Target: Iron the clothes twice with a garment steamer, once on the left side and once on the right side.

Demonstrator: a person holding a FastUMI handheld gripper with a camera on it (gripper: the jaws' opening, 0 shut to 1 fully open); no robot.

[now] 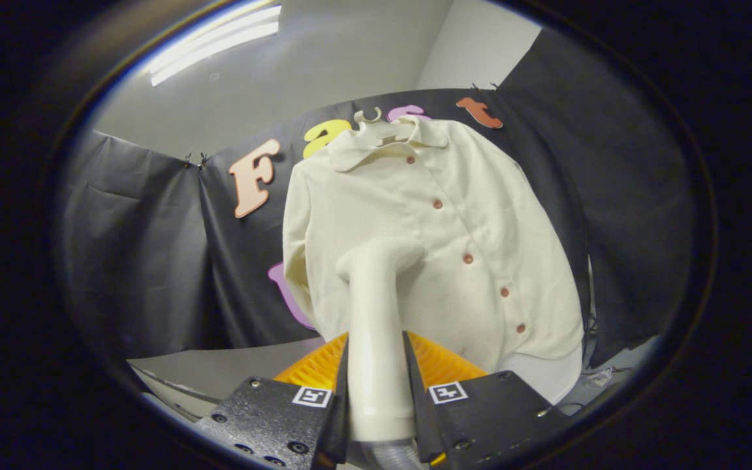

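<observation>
your gripper [376,391] is clamped on the garment steamer [376,313], both fingers pressing the sides of its pale handle, which runs straight up between them. a bit of ribbed hose shows right below the handle where it leaves the fingers. you've got the tool tipped upward, so the view looks up along the handle toward the ceiling, and the steamer's head bends over to the right at the top, pointing at the cloth.

beyond the fingers hangs the shirt [435,241], cream with a row of reddish buttons [467,258] running down its front. it sits on a pale hanger [368,117] whose hook pokes out above the collar, against the dark booth wall [141,261]. the steamer's head overlaps the lower part of the panel to the left of the button line, but i can't tell if it's actually touching the fabric or just in front of it. a ceiling light [216,42] glows up above.
</observation>
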